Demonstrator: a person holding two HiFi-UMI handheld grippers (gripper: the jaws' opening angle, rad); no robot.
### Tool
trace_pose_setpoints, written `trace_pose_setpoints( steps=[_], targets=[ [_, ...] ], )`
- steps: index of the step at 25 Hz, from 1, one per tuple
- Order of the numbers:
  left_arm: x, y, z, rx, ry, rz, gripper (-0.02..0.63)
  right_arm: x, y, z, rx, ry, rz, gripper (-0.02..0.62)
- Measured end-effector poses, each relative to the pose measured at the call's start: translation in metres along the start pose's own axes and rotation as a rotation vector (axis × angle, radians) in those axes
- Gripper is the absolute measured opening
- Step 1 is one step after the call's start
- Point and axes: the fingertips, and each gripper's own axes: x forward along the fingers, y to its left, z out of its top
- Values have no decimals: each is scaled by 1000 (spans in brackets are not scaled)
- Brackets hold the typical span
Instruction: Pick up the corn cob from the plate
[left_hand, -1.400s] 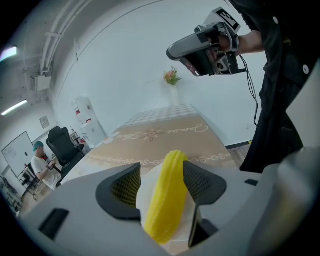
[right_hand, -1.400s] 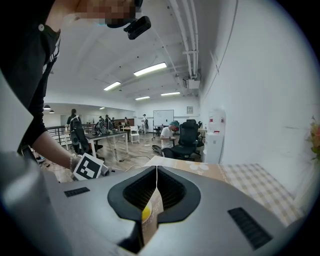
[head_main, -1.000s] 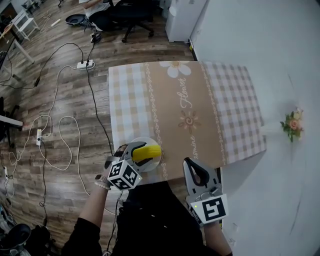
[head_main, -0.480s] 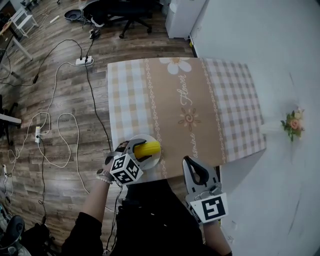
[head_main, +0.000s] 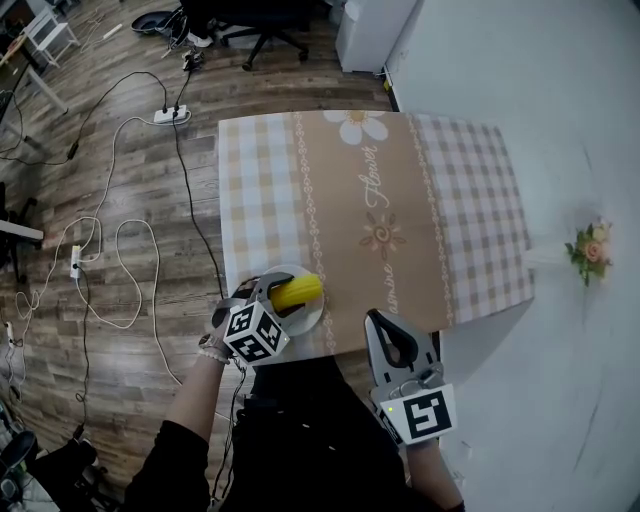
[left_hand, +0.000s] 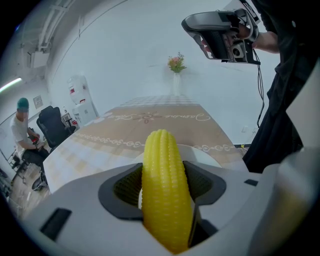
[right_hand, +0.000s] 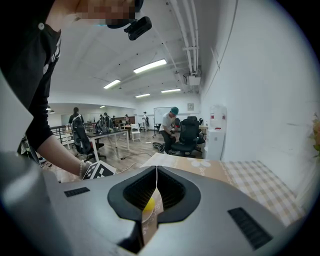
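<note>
- The table carries only the plate, at its near edge; nothing on it has shifted over the last second.
- The right tool hangs off the table's near edge, well to the right of the plate; its jaws are pressed together on nothing; it has stayed where it was, so we judge it has no part in this step.
- The left tool is clenched on the corn, one jaw against each flank; it was already around the corn a second ago and has barely moved since.
- The plate sits white under the left tool.
- The corn lies along the left tool's jaws, its tip pointing out over the plate; we cannot tell whether it has left the plate yet; with the grip made, we judge that only the lift remains.
</note>
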Motion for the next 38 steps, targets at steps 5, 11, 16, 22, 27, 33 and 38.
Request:
trace_pose_setpoints(
  steps=[5,11,16,22,27,33,38],
  targets=[
    [-1,0,0,1,3,7,261,-1,3,-4,-6,25,11,43],
    [-1,2,0,-14,5,19,259,-2,5,4,0,-25,20,43],
    [-9,12,9,-122,-51,57,258,-6,5,-4,-6,7,23,43],
    [-26,21,21,-195,-110,114,259,-5,6,2,-6,-30,16,42],
    [-45,23,33,-232,-153,156,258,-6,14,10,-25,-52,51,43],
    [-67,26,41,-296,-176,201,258,-7,14,14,-38,-61,58,43],
    [-92,27,49,-318,-188,242,258,-8,18,28,-61,-129,96,43]
  ],
)
